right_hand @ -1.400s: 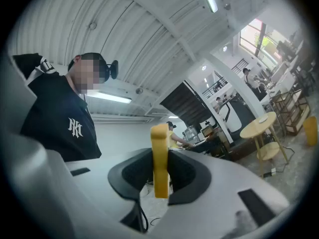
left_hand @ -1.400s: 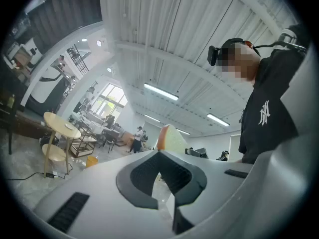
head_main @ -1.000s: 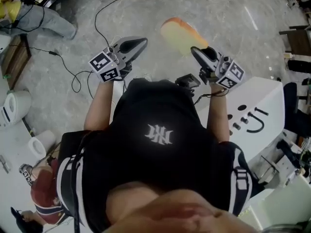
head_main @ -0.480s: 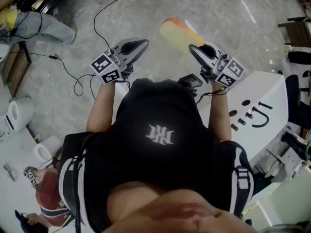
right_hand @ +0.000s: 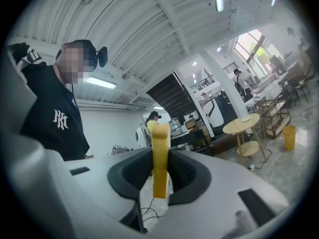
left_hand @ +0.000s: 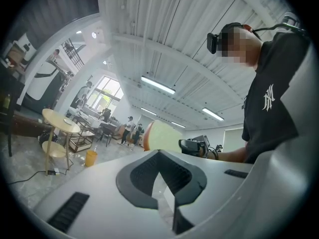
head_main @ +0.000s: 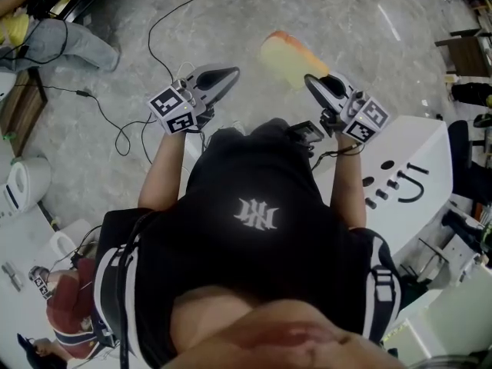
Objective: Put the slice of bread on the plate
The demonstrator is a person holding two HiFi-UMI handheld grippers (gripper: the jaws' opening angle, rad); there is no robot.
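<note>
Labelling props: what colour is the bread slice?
The bread slice is pale yellow with an orange-brown crust; clearest in head view.

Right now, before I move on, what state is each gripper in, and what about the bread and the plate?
Left gripper: shut, nothing between its jaws.
Right gripper: shut on the slice of bread, pads pressing its two flat faces.
Slice of bread: held in the air above the floor, sticking out past the jaw tips, not on any plate.
Plate: not visible in any view.
</note>
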